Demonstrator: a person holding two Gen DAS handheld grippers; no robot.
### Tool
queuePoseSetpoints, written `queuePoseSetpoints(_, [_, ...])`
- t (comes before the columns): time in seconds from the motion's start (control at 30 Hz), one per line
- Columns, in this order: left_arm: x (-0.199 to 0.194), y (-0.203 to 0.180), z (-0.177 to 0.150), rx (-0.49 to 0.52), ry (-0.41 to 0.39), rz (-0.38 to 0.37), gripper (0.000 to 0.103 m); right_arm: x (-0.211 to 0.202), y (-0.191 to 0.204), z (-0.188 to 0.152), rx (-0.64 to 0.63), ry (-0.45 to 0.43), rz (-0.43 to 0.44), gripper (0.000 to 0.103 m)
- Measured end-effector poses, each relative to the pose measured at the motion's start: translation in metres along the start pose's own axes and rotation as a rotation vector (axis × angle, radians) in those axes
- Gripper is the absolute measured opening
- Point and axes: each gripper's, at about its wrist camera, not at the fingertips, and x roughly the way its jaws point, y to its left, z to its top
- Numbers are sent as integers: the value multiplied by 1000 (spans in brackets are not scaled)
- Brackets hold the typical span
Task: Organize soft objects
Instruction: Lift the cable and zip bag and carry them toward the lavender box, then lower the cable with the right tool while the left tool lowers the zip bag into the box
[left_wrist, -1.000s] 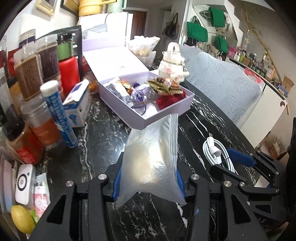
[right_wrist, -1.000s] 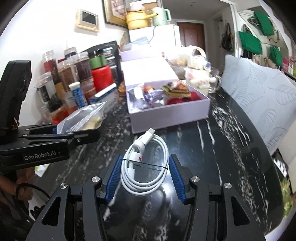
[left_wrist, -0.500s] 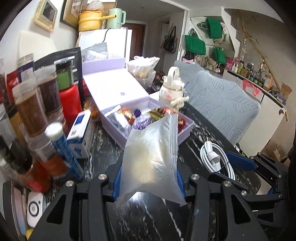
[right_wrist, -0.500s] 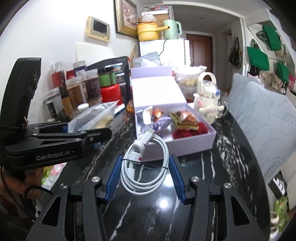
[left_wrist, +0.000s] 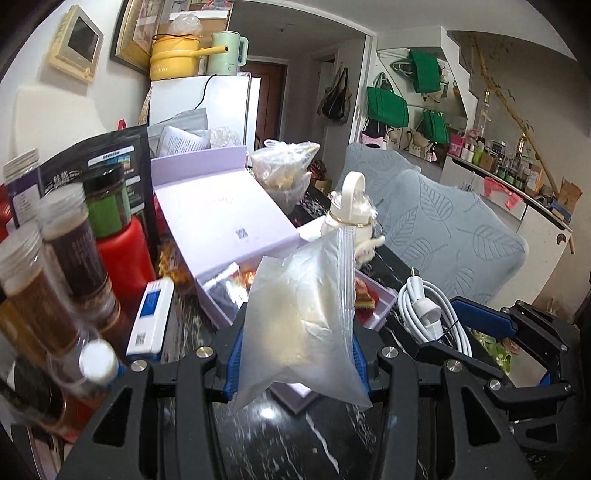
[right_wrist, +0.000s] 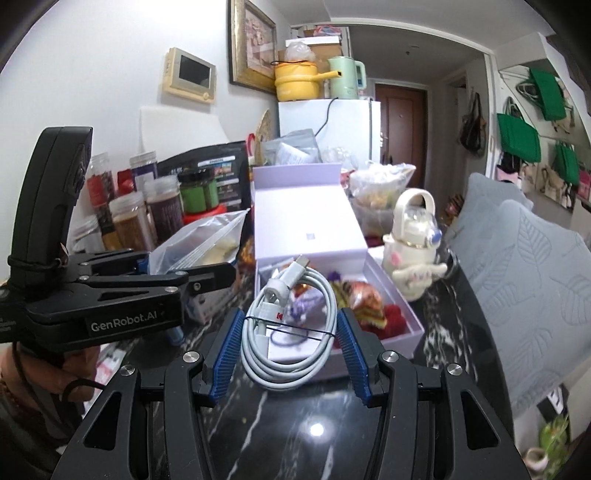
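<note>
Zip bag (left_wrist: 299, 325), cloudy, pale contents inside

Lived-in home: fridge (right_wrist: 328, 127), spice jars (left_wrist: 70, 240), hanging tote bags (left_wrist: 388, 107)

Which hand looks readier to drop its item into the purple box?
Probably the right. Its tongs grip the white cable already above the purple box's near edge, while the left tongs, holding the plastic bag, sit off to the side.

White wall (right_wrist: 110, 44), brown door (right_wrist: 399, 110), marble table (right_wrist: 461, 332).
</note>
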Motion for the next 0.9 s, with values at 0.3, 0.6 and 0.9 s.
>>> queuePoseSetpoints(0.3, [42,8,19,-26,4,24,46,36,-19,26,6,-24,11,51])
queuePoseSetpoints(0.6, [91,13,12,-40,74,16,46,77,-42,30,4,-9,-6,51])
queuePoseSetpoints(0.9, [121,15,-2,-32,145,-1,46,112,-61,12,41,40,35,51])
